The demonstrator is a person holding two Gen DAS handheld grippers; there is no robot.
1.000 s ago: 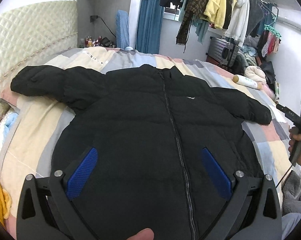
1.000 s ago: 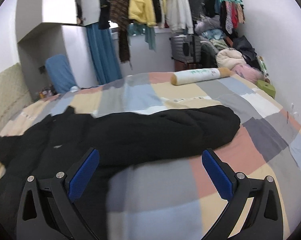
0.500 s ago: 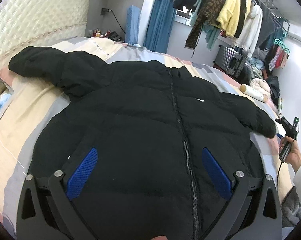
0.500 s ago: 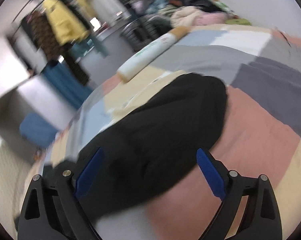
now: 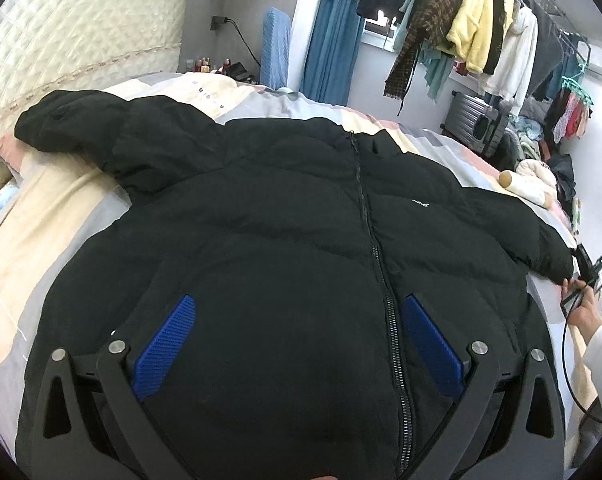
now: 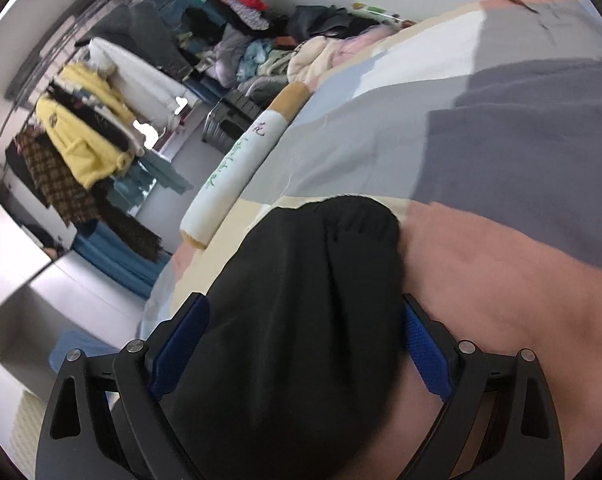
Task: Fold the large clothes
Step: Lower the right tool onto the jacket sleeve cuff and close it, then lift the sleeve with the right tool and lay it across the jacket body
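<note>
- Jacket [image 5: 285, 240], black and padded, lies front up and zipped on a patchwork bedspread [image 5: 41, 220], both sleeves spread out; no fold made yet, as far as the two views show.
- Left gripper [image 5: 297, 340]: nearest thing in its own view, hovering above the jacket's lower front, jaws wide apart, blue pads [image 5: 165, 340] showing, nothing between them. Whether it touches the fabric I cannot tell.
- Zipper [image 5: 381, 280] runs from the near hem up to the collar, just right of the middle of the left view.
- Right gripper [image 6: 301, 352]: jaws straddle the right sleeve [image 6: 313, 280] near its cuff, a pad on each side. The sleeve fills the gap, but the jaws look spread; judged not yet pinched.
- Right hand [image 5: 585, 308] shows at the right edge of the left view, beside the sleeve end.
- Left sleeve [image 5: 81, 124] lies stretched toward the far left, by the quilted headboard [image 5: 81, 40], untouched.
- Bolster [image 6: 237, 168], white with tan ends, rests on the bed beyond the right cuff, well apart.
- Far: clothes rail [image 5: 481, 20] with hanging coats, a suitcase [image 5: 477, 120], blue curtain [image 5: 329, 48].
- Judgement: task at its start. Left to do: close on the right cuff, bring that sleeve across the chest, same for the left, then fold the body.
</note>
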